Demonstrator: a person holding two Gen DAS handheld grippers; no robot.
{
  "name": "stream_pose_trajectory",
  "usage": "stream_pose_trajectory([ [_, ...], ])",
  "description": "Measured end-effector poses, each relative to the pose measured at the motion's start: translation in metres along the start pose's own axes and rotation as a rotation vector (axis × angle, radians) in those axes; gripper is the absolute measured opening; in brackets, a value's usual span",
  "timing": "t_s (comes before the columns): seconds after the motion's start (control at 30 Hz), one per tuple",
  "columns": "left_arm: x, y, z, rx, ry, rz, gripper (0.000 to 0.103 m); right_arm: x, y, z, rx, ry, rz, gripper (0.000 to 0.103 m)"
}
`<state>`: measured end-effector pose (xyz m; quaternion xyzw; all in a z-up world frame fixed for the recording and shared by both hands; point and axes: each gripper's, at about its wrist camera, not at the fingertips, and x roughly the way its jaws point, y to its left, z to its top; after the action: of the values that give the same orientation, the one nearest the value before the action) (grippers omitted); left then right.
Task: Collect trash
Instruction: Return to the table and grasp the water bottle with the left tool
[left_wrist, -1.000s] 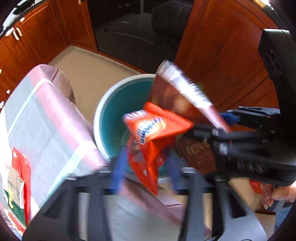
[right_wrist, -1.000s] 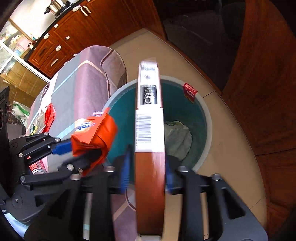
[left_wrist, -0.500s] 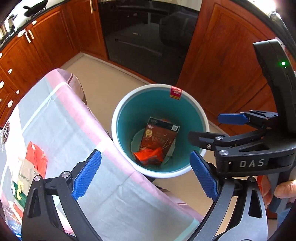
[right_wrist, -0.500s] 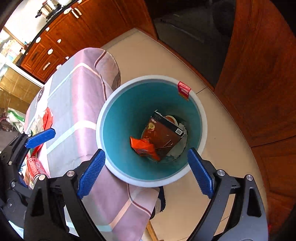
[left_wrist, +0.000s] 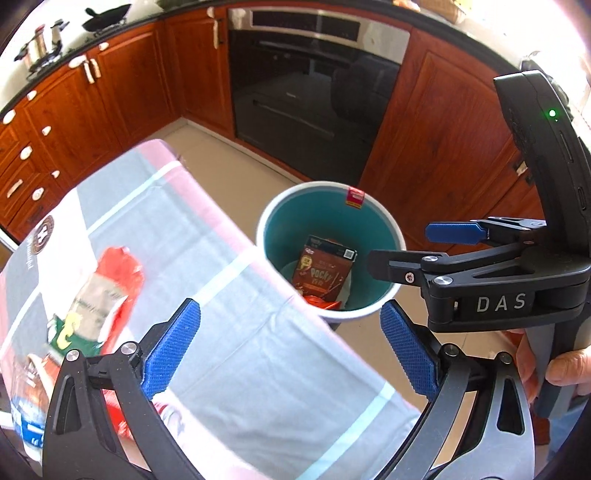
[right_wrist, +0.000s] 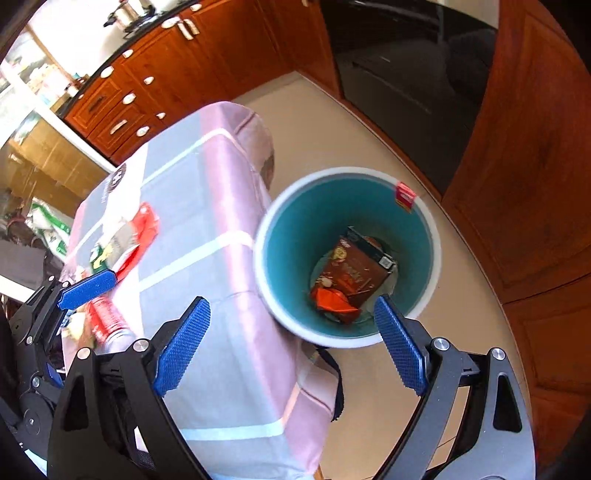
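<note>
both my grippers, left & right, hang wide open w/ nothing held, box & wrapper down in bin ahead, so next i swing back to the trash left of my fingers on the table.

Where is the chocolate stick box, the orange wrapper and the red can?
chocolate stick box (right_wrist: 354, 269), right wrist view, on its brown front face, down in the bin.
orange wrapper (right_wrist: 332, 301), right wrist view, on its crumpled middle, beside the box.
red can (right_wrist: 105, 314), right wrist view, on its red side, lying on the table.

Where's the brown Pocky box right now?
The brown Pocky box lies at the bottom of the teal bin, leaning over the orange wrapper, right of the clothed table.
</note>
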<state>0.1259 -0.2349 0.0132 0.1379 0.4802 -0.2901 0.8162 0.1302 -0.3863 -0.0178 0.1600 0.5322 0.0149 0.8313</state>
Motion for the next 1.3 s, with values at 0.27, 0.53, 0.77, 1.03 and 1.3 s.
stream_pose_trajectory([
  [0.27, -0.043, 0.037, -0.036, -0.002, -0.033, 0.071, 0.099, -0.008, 0.065, -0.014, -0.110, 0.012, 0.032, 0.086],
  [0.53, -0.084, 0.109, -0.082, -0.019, -0.030, 0.186, 0.099, 0.004, 0.149, -0.025, -0.238, 0.053, 0.064, 0.086],
  [0.77, -0.107, 0.189, -0.130, -0.065, 0.003, 0.292, 0.099, 0.027, 0.226, -0.032, -0.366, 0.110, 0.096, 0.086],
  [1.03, -0.121, 0.250, -0.163, -0.106, 0.006, 0.317, 0.099, 0.053, 0.272, -0.034, -0.406, 0.165, 0.116, 0.086],
  [1.3, -0.101, 0.284, -0.163, -0.110, 0.059, 0.297, 0.099, 0.075, 0.286, -0.029, -0.392, 0.202, 0.130, 0.086],
])
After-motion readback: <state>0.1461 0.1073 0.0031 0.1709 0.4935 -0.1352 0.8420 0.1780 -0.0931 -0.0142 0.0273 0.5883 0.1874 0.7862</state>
